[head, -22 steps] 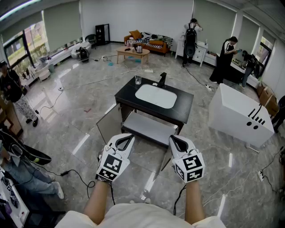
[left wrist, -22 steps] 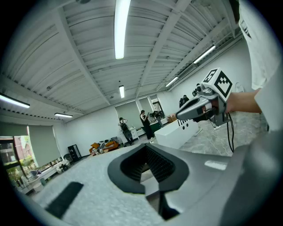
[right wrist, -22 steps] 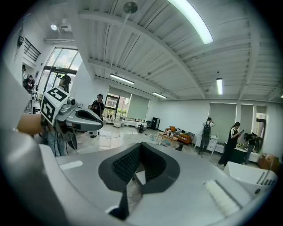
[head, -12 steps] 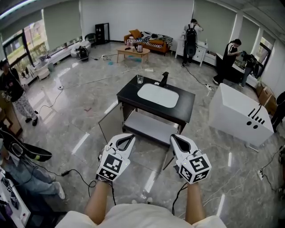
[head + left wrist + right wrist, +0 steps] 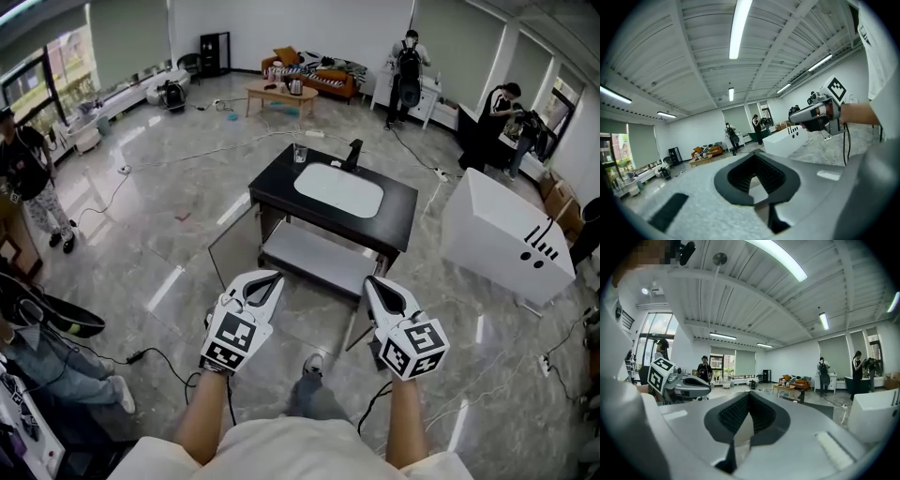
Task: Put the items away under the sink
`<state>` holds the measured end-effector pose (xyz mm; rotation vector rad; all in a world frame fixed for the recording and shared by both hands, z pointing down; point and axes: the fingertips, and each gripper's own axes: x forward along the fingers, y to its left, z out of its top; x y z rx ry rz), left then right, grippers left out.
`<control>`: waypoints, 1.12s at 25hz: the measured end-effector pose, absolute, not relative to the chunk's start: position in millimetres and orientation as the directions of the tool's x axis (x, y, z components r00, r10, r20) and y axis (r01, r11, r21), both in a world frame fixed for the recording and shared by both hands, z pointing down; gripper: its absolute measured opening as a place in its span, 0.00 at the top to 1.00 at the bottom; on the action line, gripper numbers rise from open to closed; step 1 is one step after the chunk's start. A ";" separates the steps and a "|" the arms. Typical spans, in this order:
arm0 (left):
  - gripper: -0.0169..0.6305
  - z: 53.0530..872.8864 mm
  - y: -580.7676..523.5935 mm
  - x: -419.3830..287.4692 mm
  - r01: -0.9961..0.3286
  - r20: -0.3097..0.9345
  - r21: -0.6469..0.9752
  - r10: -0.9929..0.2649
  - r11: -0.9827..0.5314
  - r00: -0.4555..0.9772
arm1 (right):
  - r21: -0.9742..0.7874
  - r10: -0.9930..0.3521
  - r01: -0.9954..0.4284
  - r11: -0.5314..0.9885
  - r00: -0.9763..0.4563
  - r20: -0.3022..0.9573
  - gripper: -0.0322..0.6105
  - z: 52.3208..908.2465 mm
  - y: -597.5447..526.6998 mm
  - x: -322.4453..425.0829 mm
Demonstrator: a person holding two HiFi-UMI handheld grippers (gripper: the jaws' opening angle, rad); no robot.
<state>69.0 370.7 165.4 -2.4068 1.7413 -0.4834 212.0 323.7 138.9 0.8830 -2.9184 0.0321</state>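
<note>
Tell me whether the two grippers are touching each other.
Apart. The head view shows the left gripper and the right gripper held side by side, with a stretch of floor plainly visible between them.

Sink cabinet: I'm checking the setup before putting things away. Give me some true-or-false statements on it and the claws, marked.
The left claw and right claw are shut and empty. True.
The cabinet door below the basin is closed. False: it stands open.
A glass stands on the countertop near the faucet. True.
The countertop is white. False: it is black, around a white basin.
</note>
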 end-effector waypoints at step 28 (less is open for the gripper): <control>0.97 155.5 -4.8 -70.2 -0.923 0.188 -0.243 -0.948 -0.299 0.258 | 0.078 -0.526 -0.521 0.850 -0.843 0.115 0.94 130.2 -50.2 66.9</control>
